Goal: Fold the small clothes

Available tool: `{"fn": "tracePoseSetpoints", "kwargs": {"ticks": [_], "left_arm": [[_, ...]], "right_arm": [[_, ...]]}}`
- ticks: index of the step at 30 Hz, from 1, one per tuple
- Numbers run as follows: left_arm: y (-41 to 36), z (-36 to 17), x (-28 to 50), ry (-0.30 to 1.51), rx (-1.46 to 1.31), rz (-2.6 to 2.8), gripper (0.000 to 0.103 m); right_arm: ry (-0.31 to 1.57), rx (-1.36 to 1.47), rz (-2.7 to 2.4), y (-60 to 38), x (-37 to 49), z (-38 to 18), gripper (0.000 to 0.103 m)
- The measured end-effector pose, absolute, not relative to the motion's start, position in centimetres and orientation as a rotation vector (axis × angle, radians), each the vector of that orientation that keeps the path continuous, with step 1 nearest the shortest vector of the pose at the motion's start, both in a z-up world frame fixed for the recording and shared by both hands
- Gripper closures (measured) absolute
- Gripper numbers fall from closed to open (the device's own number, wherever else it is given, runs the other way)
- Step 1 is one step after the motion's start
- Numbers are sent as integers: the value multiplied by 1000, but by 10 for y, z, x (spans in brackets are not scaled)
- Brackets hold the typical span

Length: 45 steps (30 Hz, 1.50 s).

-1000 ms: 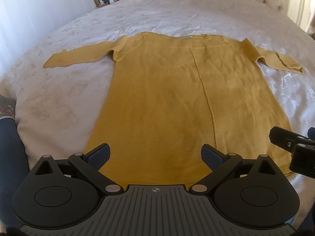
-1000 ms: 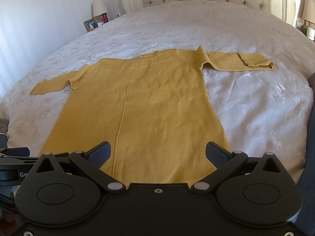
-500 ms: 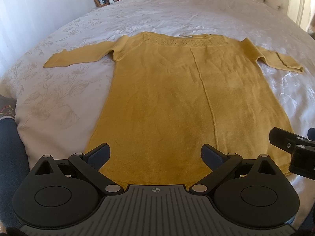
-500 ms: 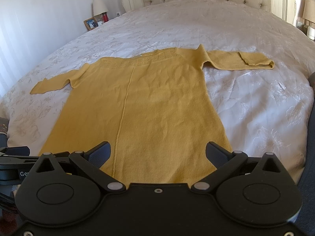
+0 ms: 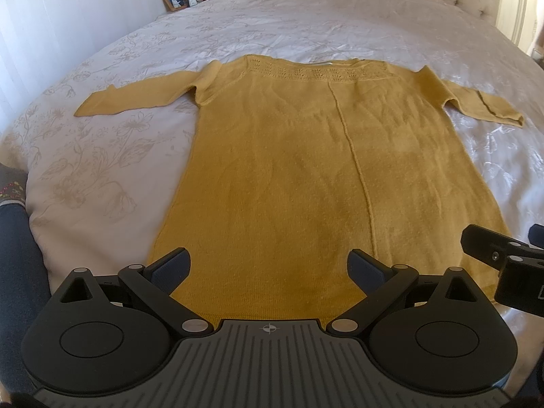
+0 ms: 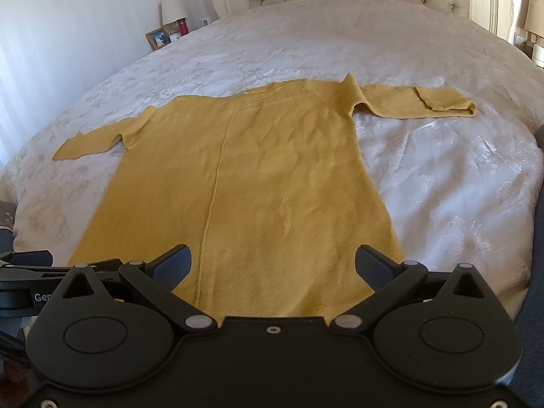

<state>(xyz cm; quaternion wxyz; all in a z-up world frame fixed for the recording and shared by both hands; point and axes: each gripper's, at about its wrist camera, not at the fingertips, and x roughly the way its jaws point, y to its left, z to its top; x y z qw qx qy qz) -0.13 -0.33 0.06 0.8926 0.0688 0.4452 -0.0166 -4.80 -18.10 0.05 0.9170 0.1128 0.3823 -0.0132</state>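
Mustard knit sweater point(image 5: 306, 176) flat on bed point(image 5: 102, 170), "Gen" lettering on left gripper point(image 5: 268, 265)

Left gripper point(image 5: 268, 265) and right gripper point(image 6: 273, 263), jaws wide (both).

A: Describe the garment.

B: One mustard-yellow knit sweater point(image 5: 306, 170), long in the body, with a patterned openwork band point(image 5: 316, 74) below the neckline and a raised seam point(image 5: 353, 156) down the centre.

A: Pose?

B: Spread flat and unfolded on the bed point(image 5: 102, 156), hem toward the cameras, neckline toward the headboard. Both sleeves extend sideways. The left sleeve point(image 5: 136, 97) lies straight; the right sleeve point(image 6: 418, 103) has its cuff turned back.
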Motion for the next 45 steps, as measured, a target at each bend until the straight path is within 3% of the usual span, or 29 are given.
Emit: {"fn": "tracePoseSetpoints", "kwargs": {"ticks": [45], "left_arm": [[-5,-7,3,948,146,-28,2]], "right_arm": [[836,241,-15,-179,-41,-6,1]]}}
